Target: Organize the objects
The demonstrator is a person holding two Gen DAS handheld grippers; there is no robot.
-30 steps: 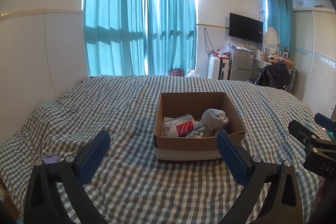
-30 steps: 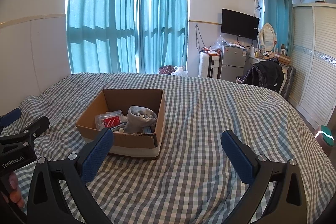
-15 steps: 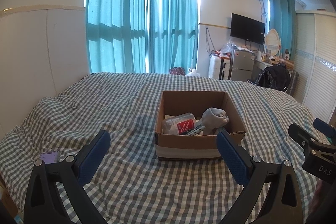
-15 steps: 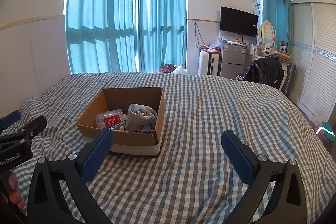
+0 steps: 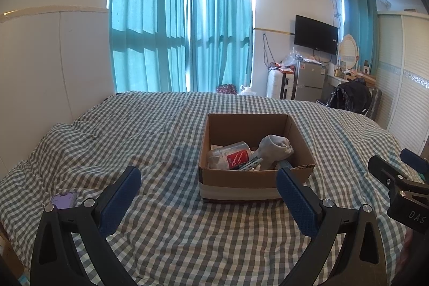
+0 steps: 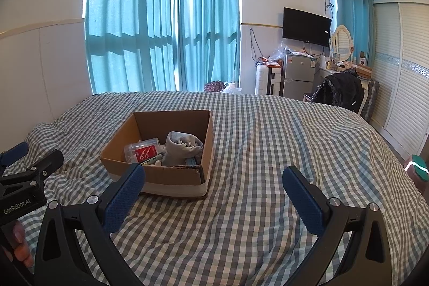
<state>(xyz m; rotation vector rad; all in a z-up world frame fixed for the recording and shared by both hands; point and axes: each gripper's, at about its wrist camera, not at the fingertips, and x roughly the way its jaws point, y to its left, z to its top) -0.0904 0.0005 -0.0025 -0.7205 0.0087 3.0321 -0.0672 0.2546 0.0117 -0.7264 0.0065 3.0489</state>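
Note:
An open cardboard box (image 5: 256,180) sits on the checked bed; it also shows in the right wrist view (image 6: 161,178). Inside lie a grey rolled sock (image 5: 274,150), a clear plastic tub with a red label (image 5: 230,156) and some pens. In the right wrist view the sock (image 6: 182,148) and the tub (image 6: 143,150) show too. My left gripper (image 5: 207,201) is open and empty, held above the bed in front of the box. My right gripper (image 6: 213,196) is open and empty, to the right of the box.
A purple phone (image 5: 63,199) lies on the bed at the near left. The checked bedspread (image 6: 268,152) spreads to the right of the box. A green-lidded container (image 6: 417,170) stands past the bed's right edge. Curtains, a fridge and a wardrobe are far behind.
Both grippers have drawn back and risen slightly, so the box looks a little farther off. Both stay open and empty. The phone has come more into view.

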